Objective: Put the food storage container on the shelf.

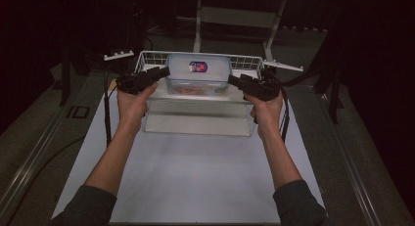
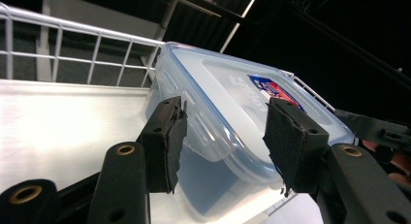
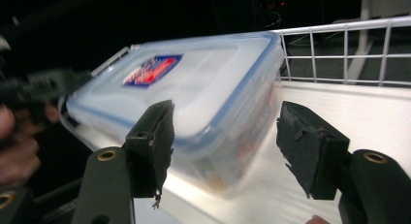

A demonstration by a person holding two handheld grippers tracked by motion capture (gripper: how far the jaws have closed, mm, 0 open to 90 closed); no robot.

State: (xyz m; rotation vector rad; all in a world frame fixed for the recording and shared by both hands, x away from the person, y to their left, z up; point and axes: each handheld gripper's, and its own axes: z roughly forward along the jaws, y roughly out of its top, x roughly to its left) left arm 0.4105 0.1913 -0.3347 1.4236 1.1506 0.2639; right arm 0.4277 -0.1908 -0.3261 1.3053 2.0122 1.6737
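White sheeting covers the table (image 1: 195,177), and on its far half stands a white wire basket (image 1: 147,57) with a clear plastic tray (image 1: 195,119) set against its near side. The lidded food box (image 1: 198,74) sits at the middle of the basket, raised above the tray's floor; what carries it I cannot tell. It is a clear rectangular tub with rounded corners, a cloudy lid edged in blue, and a red-and-blue label (image 1: 197,66) on top. Something pinkish-orange shows through its wall, too blurred to name.

The left gripper (image 1: 164,72) meets the box's left end, its jaws fairly wide astride the lid's rim; whether the pads (image 2: 169,136) press I cannot tell. The right gripper (image 1: 234,80) is at the box's right end, jaws part open, with the corner between them and a clear gap at one pad (image 3: 305,146).
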